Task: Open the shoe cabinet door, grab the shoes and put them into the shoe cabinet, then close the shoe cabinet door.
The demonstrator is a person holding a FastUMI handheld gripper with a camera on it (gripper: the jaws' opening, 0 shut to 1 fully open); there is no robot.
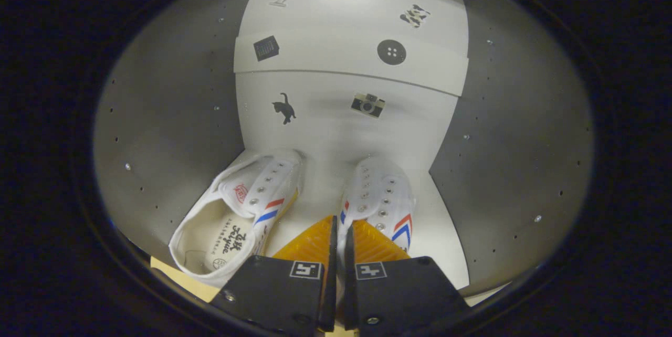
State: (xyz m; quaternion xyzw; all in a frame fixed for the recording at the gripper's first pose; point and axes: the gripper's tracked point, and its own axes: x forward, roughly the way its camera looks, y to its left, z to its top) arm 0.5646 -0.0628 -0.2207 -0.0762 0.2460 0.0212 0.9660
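Two white canvas shoes with red and blue stripes rest on the floor of the shoe cabinet (446, 253), toes toward its back panel. The left shoe (241, 216) lies to the left of my fingers, tilted so its insole shows. Just ahead of my fingers sits the right shoe (380, 195), and a thin strip of its white side wall runs between them. My gripper (341, 237) is shut on that edge of the right shoe. The shoe's heel is hidden behind the fingers.
The white back panel (336, 127) carries small stickers, and a white shelf (346, 59) spans the cabinet above the shoes. Grey side walls (173, 116) with rows of peg holes close in left and right. A pale wooden front edge (184, 282) shows below the left shoe.
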